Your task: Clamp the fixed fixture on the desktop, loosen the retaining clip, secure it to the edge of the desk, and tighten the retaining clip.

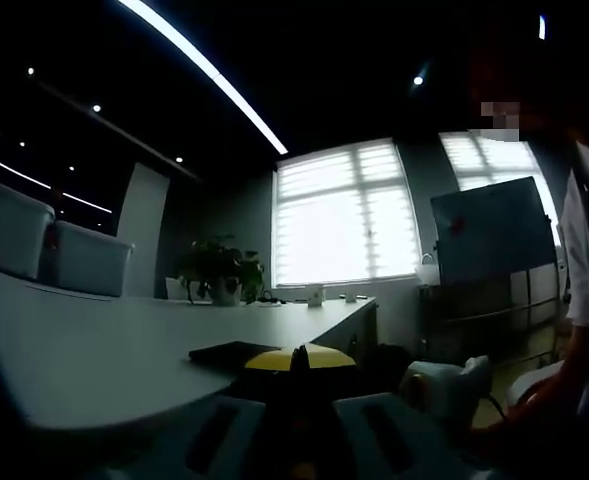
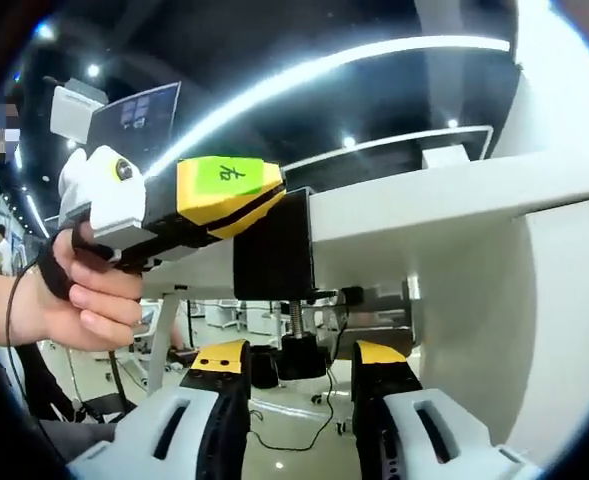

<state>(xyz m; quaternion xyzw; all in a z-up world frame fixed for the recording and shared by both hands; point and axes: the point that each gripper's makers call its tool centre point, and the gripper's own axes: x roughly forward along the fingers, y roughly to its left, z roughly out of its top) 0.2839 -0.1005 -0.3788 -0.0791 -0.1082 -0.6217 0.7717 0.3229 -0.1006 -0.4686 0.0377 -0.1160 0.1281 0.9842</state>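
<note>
From the left gripper view I see a potted plant (image 1: 221, 270) at the far end of the room, a bright window (image 1: 346, 212) behind it, two white chairs (image 1: 49, 245) to the left, and a dark board (image 1: 492, 232) to the right. A ceiling light strip (image 1: 204, 68) runs overhead.

In the left gripper view, the left tongs (image 1: 296, 362) were dark, and whether their jaws were parted or closed on anything could not be told. The flat black piece (image 1: 232, 352) on the table (image 1: 94, 350) was too dim to identify. A person (image 1: 586, 250) was cut off by the right edge.

In the right gripper view, the black clamp (image 2: 272, 245) hid the table's edge behind it. The screw knob (image 2: 301, 355) sat between the right tongs (image 2: 299, 385); contact could not be told.
</note>
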